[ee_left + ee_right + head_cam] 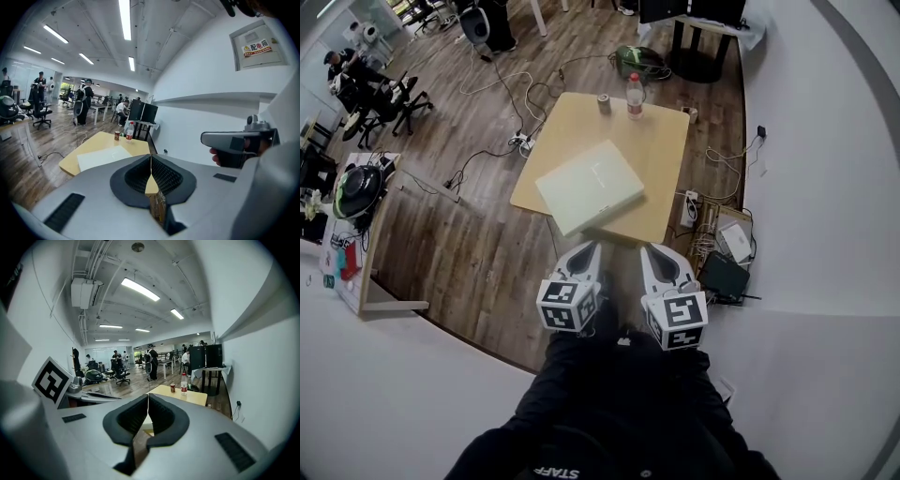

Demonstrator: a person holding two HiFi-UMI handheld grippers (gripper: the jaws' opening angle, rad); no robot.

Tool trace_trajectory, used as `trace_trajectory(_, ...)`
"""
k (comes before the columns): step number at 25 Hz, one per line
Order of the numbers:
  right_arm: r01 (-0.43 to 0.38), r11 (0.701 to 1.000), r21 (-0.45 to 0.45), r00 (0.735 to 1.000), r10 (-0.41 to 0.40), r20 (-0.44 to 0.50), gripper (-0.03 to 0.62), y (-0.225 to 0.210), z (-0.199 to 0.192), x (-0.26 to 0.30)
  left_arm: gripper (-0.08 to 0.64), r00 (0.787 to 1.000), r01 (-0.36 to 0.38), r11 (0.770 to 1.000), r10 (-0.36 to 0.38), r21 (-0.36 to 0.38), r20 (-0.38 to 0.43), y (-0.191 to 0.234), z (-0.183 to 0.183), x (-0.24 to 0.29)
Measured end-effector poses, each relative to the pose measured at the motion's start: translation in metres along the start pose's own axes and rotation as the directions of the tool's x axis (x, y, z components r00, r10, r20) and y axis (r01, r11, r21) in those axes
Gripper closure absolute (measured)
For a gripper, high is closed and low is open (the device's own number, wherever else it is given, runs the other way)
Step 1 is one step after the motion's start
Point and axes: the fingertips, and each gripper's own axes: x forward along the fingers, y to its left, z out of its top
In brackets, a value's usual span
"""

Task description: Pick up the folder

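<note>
The pale folder [589, 186] lies flat on the light wooden table [661, 150], with one corner past the near edge. Both grippers hover side by side just short of that edge, pointing at the table. My left gripper [591, 247] is shut with nothing in it, its jaws meeting at the tips in its own view [151, 159]. My right gripper [651, 249] is also shut and empty [148, 399]. The folder [103, 157] shows ahead and to the left in the left gripper view. In the right gripper view the jaws hide most of it.
A plastic bottle [635, 96] and a small can [604, 103] stand at the table's far edge. Cables and a power strip [521, 143] lie on the wooden floor to the left. Boxes and adapters [727, 262] crowd the floor to the right, by the white wall.
</note>
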Motion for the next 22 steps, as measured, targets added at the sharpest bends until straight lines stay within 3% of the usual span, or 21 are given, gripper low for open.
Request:
trace_trajectory(7, 0.021, 0.999, -0.024, 1.0, -0.02, 0.01, 0.568, -0.016, 0.028, 0.043, 0.526, 0.999, 0.034, 0.999, -0.035, 0.011, 0.013, 0.02, 0.033, 0.034)
trace_trajectory(22, -0.014, 1.0, -0.021, 0.998, 0.012, -0.067, 0.568, -0.017, 0.049, 0.178, 0.526, 0.999, 0.014, 0.999, -0.016, -0.043, -0.043, 0.123, 0.066, 0.095)
